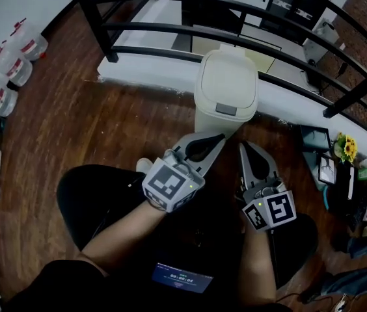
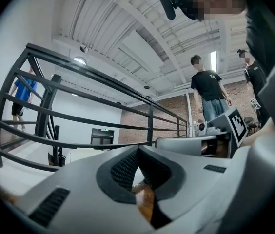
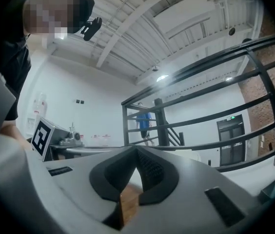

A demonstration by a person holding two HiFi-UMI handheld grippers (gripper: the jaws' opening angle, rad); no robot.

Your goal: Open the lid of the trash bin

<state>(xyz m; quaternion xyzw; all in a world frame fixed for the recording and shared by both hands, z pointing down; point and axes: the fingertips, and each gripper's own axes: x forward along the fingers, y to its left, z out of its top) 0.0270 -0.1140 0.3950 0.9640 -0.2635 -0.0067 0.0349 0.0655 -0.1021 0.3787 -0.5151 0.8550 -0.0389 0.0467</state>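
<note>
1. Wooden floor point(image 1: 105, 122): dark boards. We recorded it as the surface carrying the bin.

2. Black railing point(image 1: 170, 31): curved bars running just behind the bin, with a white ledge under them.

3. Trash bin point(image 1: 226, 119): cream plastic, upright on the floor against the ledge, directly ahead of both grippers. We judged it light and hollow, so likely to slide or tip under a sideways shove.

4. Lid point(image 1: 228, 77): domed, smooth, down on the bin. We judged it stiff but slippery, offering little to pinch. The hinge appeared to sit at the far edge, so it would lift from the near edge.

5. Left gripper point(image 1: 220, 137): jaws together with nothing between them, tips near the bin's front wall below the lid. We could not tell whether they touched it.

6. Right gripper point(image 1: 243, 147): jaws likewise closed on nothing, just beside the left and a little further from the bin.

7. Grey tab point(image 1: 226, 108): at the lid's front edge. We judged this the place to press or hook under, with a closed jaw tip serving as a finger.
</note>
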